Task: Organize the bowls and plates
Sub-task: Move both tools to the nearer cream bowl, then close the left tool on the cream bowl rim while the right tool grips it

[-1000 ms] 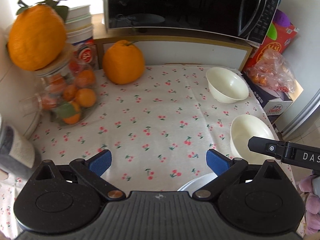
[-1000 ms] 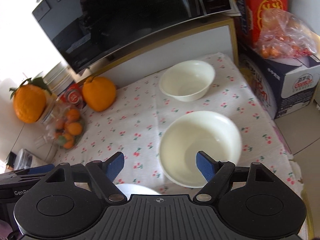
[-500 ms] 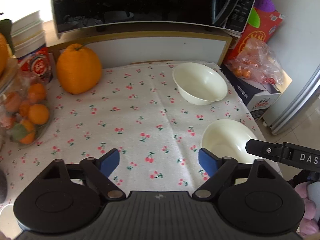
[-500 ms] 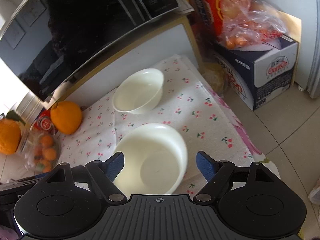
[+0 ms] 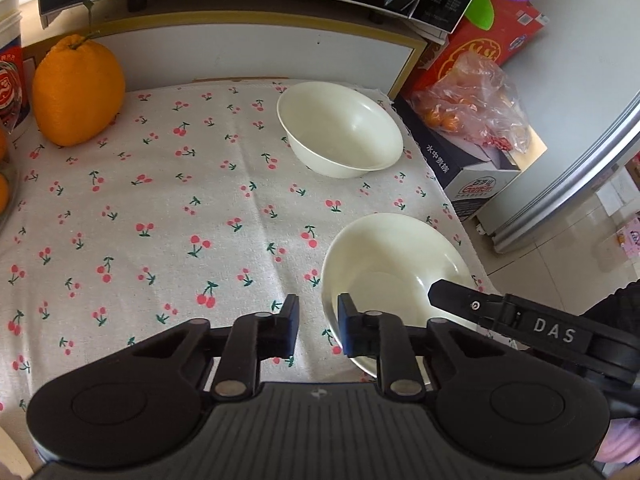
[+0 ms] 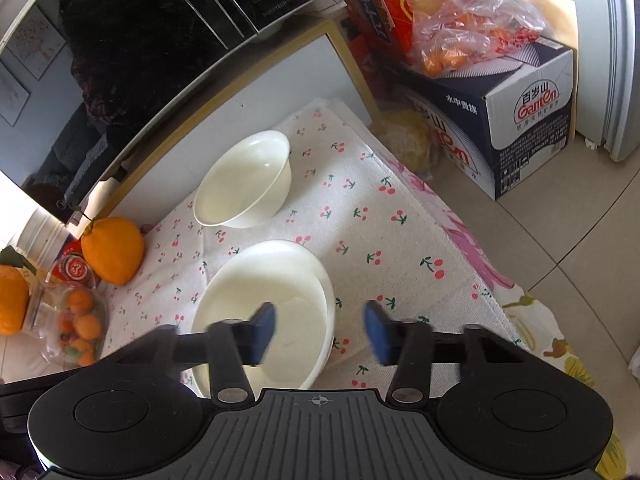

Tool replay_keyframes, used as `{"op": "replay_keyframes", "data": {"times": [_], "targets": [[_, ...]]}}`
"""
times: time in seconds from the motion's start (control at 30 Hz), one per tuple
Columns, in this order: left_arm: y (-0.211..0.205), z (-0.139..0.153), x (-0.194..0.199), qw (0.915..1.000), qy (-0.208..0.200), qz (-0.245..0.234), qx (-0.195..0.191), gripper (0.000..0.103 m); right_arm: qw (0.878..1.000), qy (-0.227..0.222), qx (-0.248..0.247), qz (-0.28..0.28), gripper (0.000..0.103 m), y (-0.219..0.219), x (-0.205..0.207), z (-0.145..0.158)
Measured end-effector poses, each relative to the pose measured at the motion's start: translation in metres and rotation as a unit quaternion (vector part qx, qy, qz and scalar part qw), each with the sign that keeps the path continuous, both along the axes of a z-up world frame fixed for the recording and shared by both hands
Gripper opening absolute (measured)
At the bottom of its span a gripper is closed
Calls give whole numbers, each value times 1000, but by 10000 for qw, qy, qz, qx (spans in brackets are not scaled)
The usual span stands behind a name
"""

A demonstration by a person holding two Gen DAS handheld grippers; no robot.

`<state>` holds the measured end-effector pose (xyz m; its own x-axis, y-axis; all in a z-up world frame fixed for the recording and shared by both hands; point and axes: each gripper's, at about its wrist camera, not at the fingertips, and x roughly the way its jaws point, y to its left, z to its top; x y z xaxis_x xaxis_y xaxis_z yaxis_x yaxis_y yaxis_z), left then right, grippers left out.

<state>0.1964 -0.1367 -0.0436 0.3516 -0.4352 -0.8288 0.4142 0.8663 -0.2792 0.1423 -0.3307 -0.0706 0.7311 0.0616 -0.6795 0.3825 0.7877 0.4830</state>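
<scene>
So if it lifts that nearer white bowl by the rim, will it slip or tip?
The nearer bowl looks smooth and glossy, so it may slip. It is rigid, so its rim should not bend, though it might chip if dropped. The left gripper and right gripper, jaws just closing, straddle opposite rims, which should limit tipping.

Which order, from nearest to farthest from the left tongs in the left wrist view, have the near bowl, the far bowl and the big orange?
1. Near bowl: right at the left tongs, its left rim between the tips.
2. Far bowl: farther back, right of middle.
3. Big orange: back left corner of the cloth, farthest.
</scene>
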Motion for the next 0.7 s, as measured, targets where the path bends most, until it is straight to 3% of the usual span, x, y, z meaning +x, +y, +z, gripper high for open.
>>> {"op": "replay_keyframes", "data": {"times": [0.1,0.17,0.7], "targets": [[-1,-2,1,10000,56,-15,-26,8,10000,32,15,32,14,0,2,-4],[-2,-2,2,10000,33,-18,-29,7,9999,52,29,83,9,2,4,-6],[27,27,-9,9994,-247,193,-155,5,9993,-106,-83,349,8,29,6,16]]}}
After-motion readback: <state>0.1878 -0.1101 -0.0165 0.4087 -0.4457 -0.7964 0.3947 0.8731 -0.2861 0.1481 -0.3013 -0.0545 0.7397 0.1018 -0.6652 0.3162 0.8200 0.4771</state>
